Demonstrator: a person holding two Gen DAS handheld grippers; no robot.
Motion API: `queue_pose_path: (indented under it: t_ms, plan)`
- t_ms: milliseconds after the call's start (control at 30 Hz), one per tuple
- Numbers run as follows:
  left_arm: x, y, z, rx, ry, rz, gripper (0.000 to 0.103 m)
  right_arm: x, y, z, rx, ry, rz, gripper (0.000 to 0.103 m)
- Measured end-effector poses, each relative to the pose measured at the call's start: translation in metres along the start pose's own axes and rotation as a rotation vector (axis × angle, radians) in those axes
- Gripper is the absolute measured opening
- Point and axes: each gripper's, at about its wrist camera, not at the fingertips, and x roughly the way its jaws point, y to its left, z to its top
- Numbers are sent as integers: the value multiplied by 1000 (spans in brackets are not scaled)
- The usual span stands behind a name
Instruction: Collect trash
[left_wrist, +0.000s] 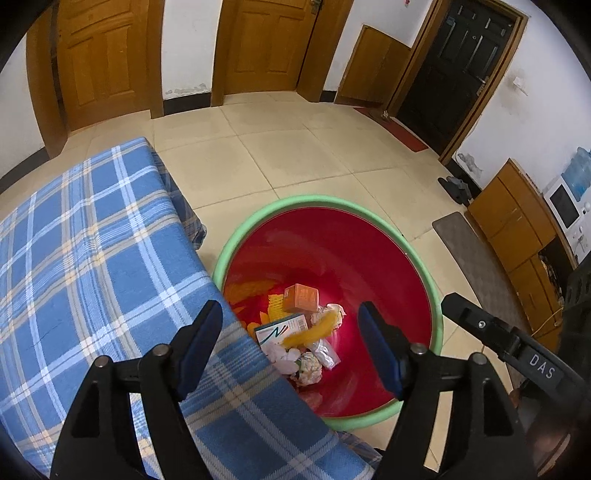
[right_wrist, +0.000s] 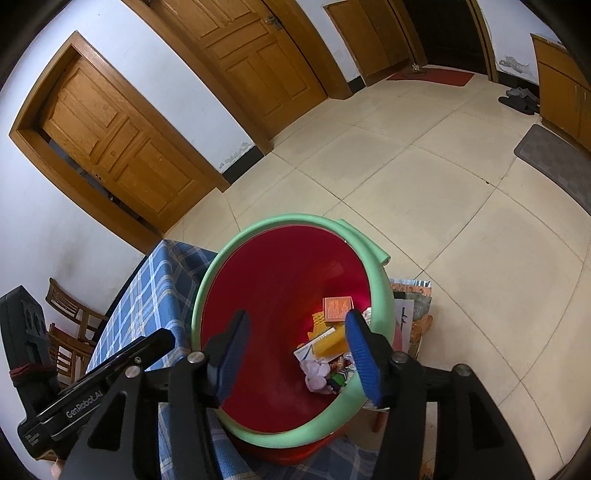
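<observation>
Several wrappers, boxes fill red bin (left_wrist: 369, 266).

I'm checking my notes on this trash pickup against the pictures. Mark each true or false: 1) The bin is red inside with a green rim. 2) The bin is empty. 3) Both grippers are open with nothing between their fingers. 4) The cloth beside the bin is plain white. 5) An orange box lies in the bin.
1) True: the bin is red inside with a green rim.
2) False: it holds trash, including crumpled paper and a yellow piece.
3) True: the left gripper and right gripper are open and hold nothing.
4) False: the cloth is blue plaid.
5) True: the orange box lies inside.
</observation>
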Motion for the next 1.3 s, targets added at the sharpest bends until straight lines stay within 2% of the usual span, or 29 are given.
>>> queue_pose_path:
  t_ms: [233,400,567,1033,1300]
  plan:
    - [-20,16,-10,-38,-23,46,75,-6,13,-3,-37,6,10,81]
    - [-38,34,-20,-86,-36,91,76,-15,31,-9,-88,3,15,90]
    - [-59,58,-34,-145,-52,150,80,-24,54,-17,-145,0,30,93]
    - [-123,107,-78,-273,-134,300,80,-43,120,-59,-317,5,96,102]
    - [-152,126,-105,-343,-167,378,80,-48,150,-85,-408,1,108,103]
